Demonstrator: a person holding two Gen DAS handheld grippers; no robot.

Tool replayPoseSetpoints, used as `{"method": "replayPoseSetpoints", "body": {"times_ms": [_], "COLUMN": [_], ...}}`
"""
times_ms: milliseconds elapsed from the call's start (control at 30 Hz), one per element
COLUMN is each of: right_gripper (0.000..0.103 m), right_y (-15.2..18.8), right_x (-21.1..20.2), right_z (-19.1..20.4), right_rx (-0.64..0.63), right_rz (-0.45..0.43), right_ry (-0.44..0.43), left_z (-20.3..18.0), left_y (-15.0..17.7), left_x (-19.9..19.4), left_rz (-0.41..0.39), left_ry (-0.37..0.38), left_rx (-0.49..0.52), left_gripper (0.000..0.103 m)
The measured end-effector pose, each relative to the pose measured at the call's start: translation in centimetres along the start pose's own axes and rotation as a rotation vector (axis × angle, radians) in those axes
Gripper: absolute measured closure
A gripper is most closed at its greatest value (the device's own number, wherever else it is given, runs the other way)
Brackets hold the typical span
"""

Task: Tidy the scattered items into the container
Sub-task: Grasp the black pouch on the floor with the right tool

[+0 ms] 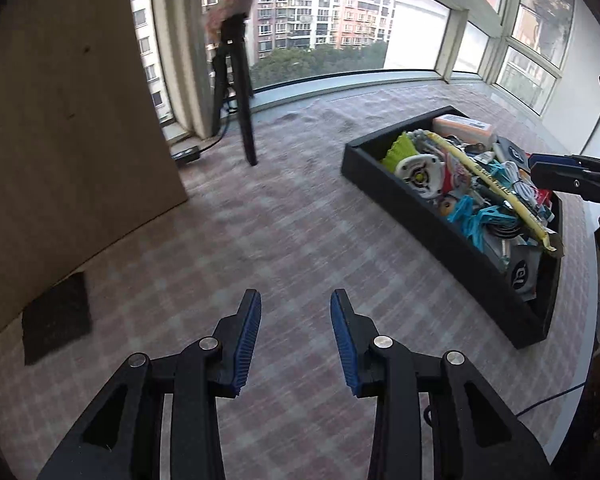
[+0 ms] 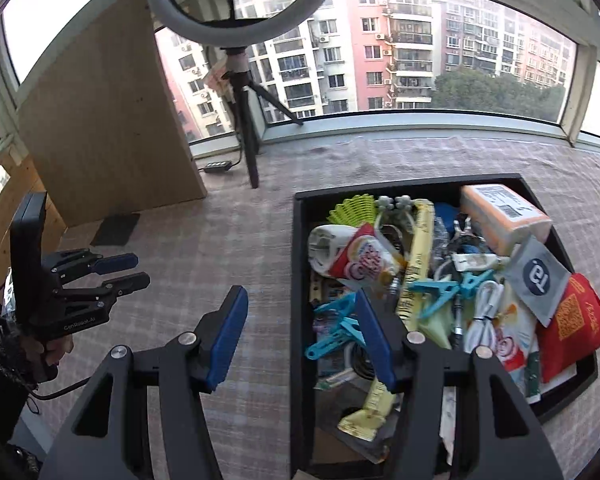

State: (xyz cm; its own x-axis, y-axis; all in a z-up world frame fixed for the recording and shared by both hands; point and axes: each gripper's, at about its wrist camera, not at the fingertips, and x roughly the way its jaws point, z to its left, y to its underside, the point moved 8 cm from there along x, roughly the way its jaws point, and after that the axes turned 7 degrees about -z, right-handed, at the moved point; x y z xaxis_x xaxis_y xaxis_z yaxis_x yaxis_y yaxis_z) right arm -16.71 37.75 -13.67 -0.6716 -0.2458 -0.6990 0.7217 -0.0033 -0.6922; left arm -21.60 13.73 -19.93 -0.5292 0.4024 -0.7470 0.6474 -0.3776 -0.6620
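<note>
Two views are given. In the left wrist view, the left gripper (image 1: 296,300) points down at the checked tabletop (image 1: 260,240), jaws spread with nothing between them. The black container (image 1: 440,236) lies to the right on the tabletop, full of items, a long yellow packet (image 1: 496,182) resting across the top. The right gripper (image 1: 540,168) reaches in over the container's far right side. A tripod (image 1: 240,92) stands by the window.

In the right wrist view, the right gripper (image 2: 300,304) hovers at the container's (image 2: 300,264) left wall, jaws spread and empty. Blue clips (image 2: 336,332), an orange pack (image 2: 500,212) and a red packet (image 2: 576,316) lie inside. The left gripper (image 2: 136,270) sits well apart at left, jaws parted.
</note>
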Motion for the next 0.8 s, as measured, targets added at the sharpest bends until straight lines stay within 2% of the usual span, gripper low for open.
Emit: {"method": "replayPoseSetpoints", "body": {"times_ms": [233, 400, 500, 600, 633, 800], "right_gripper": [0.048, 0.048, 0.048, 0.048, 0.048, 0.048], "right_y": [-1.1, -2.4, -2.8, -2.6, -2.4, -1.7], "right_x": [7.4, 12.7, 15.9, 19.1, 20.2, 24.6], "right_z": [12.6, 21.2, 25.3, 28.3, 29.1, 31.1], "right_rx": [-0.112, -0.181, -0.198, -0.197, -0.196, -0.179], "right_rz": [0.072, 0.100, 0.129, 0.171, 0.187, 0.256], "right_ry": [-0.203, -0.312, -0.363, -0.397, -0.398, -0.387], "left_z": [14.2, 22.6, 25.8, 27.6, 27.9, 29.2], "left_y": [3.9, 6.5, 7.3, 7.3, 7.2, 7.2], "left_x": [-3.6, -4.8, -4.2, -3.3, -3.0, -0.7], "left_rz": [-0.028, -0.030, -0.017, -0.014, -0.015, 0.034], "left_ry": [-0.166, -0.236, -0.229, -0.168, -0.147, -0.117], "left_rx": [-0.249, -0.371, -0.419, -0.452, -0.449, -0.412], "left_gripper": [0.068, 0.068, 0.068, 0.057, 0.052, 0.050]}}
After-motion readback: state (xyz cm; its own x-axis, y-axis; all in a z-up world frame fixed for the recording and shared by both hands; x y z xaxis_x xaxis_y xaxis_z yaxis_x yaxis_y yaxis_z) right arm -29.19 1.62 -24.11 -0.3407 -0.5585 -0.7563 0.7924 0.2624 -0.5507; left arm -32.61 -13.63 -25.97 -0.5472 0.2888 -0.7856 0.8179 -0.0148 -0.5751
